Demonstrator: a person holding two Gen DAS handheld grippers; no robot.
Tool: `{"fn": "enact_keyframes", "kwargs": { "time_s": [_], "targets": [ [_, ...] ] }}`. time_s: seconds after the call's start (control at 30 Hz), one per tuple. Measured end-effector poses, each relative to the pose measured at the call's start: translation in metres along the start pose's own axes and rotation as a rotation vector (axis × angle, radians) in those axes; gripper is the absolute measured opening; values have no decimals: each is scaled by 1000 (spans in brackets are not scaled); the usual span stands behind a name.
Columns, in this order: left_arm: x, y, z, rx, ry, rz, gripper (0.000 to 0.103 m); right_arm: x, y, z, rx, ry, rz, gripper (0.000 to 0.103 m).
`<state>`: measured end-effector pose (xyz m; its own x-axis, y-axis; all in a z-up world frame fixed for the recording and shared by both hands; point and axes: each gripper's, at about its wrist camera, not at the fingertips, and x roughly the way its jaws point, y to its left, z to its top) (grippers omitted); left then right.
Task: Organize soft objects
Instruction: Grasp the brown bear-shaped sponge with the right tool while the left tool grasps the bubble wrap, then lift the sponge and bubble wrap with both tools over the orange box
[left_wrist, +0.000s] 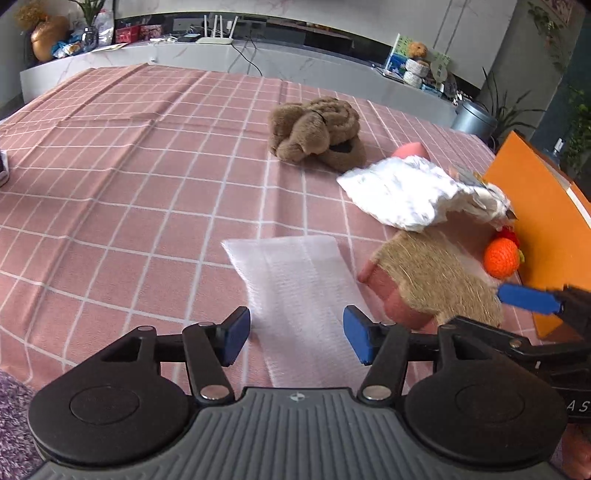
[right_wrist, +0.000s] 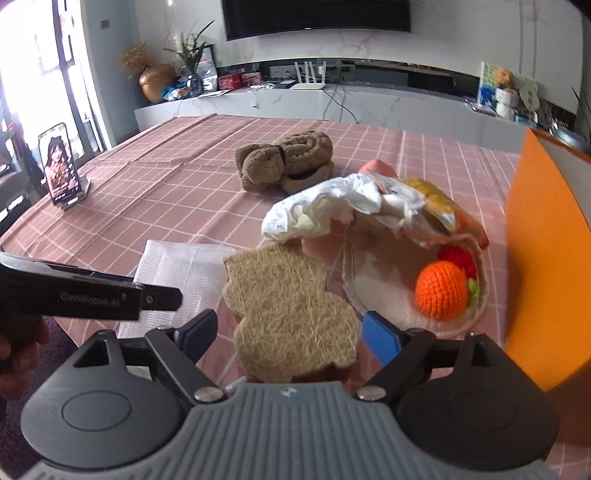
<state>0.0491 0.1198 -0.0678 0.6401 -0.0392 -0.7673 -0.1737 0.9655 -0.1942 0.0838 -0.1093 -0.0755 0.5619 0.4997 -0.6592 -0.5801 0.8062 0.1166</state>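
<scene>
While no soft item is showing inside the orange box (right_wrist: 546, 258) at the right edge of the table, the task is reading as barely started. The left gripper (left_wrist: 295, 338) is hovering with its jaws wide apart and nothing between them, directly over the white foam sheet (left_wrist: 295, 291), which is lying flat on the pink checked tablecloth (left_wrist: 129, 177). The right gripper (right_wrist: 288, 332) is likewise standing wide and empty, its fingers straddling the tan fibre pad (right_wrist: 288, 310) without visibly touching it. Just beyond that pad, the orange crochet ball (right_wrist: 441, 294) is sitting in a shallow pale cloth tray (right_wrist: 376, 284) close beside the box, and a crumpled white wrapper (right_wrist: 325, 206) is draped over the tray's far rim. Well apart, toward the table's middle, the brown plush toy (right_wrist: 284, 162) is lying on its side. A phone on a stand (right_wrist: 61, 166) is resting at the far left. In my judgement, every item is awaiting collection; the box interior is hidden from both views.
</scene>
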Motion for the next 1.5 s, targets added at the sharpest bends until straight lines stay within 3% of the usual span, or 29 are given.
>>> {"fn": "enact_keyframes", "kwargs": {
  "time_s": [0.1,0.2,0.3,0.37,0.47,0.6,0.8,1.5],
  "targets": [
    [5,-9,-2,39,1,19,66,5,6,2,-54,-4,0,86],
    [8,-16,-2,68,-3,17,57,11,8,4,-72,-7,-15,85],
    [10,-22,-3,124,-13,31,44,17,5,5,-55,-1,-27,79],
    [11,-24,-4,149,-19,28,26,19,2,5,-42,3,-23,78],
    [12,-27,-3,163,-18,-1,11,20,-1,4,-27,1,-16,78],
    [13,-29,-4,184,-23,7,1,22,-4,2,4,16,-8,80],
    [6,-25,-4,157,-43,-4,1,16,-1,-1,2,15,-7,76],
    [-53,-33,13,149,-195,4,1,-60,0,8,27,-164,22,75]
  ]
}}
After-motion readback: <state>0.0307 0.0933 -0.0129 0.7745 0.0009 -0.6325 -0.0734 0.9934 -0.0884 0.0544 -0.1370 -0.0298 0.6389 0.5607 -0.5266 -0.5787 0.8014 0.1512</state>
